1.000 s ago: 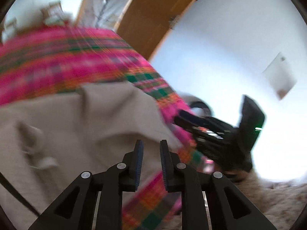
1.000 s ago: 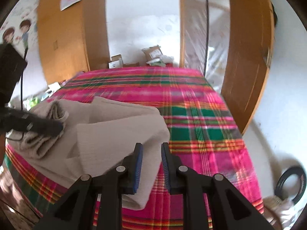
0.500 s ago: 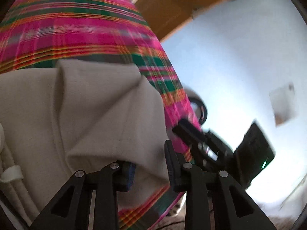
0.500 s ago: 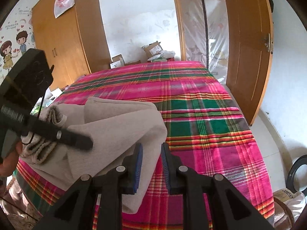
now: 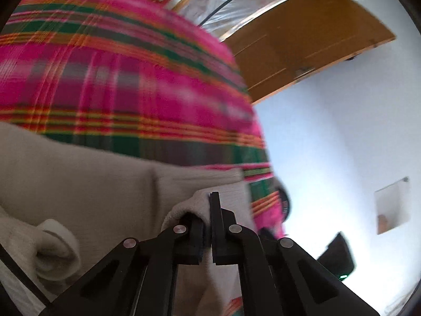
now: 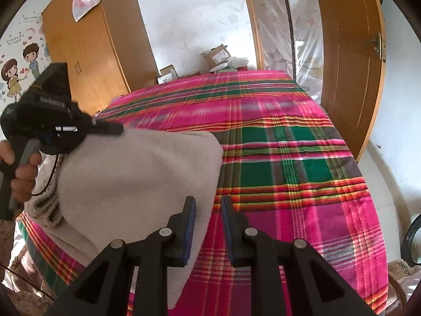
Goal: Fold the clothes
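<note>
Beige garment (image 6: pixel 136 184) on the plaid bedspread (image 6: pixel 289 158) — left gripper (image 5: pixel 208 226) clamped on its corner, right gripper (image 6: pixel 208 210) parted with the fold's free edge under its left finger.

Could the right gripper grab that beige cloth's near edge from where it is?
Probably yes. The right gripper is open, its fingers straddling the beige cloth's edge on the plaid bedspread, nothing between.
</note>
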The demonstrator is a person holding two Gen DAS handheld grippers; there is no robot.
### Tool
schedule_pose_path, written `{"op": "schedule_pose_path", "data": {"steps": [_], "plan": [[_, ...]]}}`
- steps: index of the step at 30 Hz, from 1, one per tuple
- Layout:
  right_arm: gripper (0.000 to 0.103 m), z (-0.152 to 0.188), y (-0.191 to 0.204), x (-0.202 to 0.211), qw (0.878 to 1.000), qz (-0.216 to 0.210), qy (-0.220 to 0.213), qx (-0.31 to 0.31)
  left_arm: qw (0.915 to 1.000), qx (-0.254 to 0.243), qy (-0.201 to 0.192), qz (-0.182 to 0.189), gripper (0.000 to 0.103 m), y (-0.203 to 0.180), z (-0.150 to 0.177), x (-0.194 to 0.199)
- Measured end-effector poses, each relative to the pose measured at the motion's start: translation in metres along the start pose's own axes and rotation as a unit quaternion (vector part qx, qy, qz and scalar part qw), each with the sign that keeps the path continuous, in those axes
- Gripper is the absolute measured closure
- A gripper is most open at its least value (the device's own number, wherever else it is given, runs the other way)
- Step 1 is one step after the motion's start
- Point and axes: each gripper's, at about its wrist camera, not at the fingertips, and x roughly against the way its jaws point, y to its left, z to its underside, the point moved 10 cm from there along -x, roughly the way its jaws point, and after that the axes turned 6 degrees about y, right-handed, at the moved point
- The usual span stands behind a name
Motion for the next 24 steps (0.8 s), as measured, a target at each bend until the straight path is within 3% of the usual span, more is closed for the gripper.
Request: {"op": "schedule_pose_path", "data": {"steps": [5,8,12,14,18,24], "plan": [[0.083,0.001,0.001,-0.003,1.0,-0.018,0.007,-0.004,0.9991,0.033,0.018,-0.021,0.098,0.016,0.005,-0.007],[0.083,0.0,0.004,-0.001,1.0,-0.017,0.003,0.0,0.9989,0.045,0.009,-0.007,0.097,0.016,0.001,0.001],[0.083,-0.001,0.03,0.013,0.998,-0.033,-0.02,0.048,0.999,0.044,0.003,-0.006,0.096,0.007,-0.002,0.008],[0.083,-0.001,0.046,0.02,0.996,-0.043,-0.03,0.073,0.9992,0.039,0.001,-0.011,0.091,0.003,-0.002,0.01],[0.081,0.004,0.082,0.024,0.99,-0.088,-0.034,0.103,0.9992,0.039,-0.002,-0.007,0.09,-0.007,-0.001,0.013],[0.069,0.008,0.124,0.004,0.988,-0.058,-0.034,0.142,0.9996,0.018,-0.005,-0.02,0.09,-0.023,-0.003,0.022]]}}
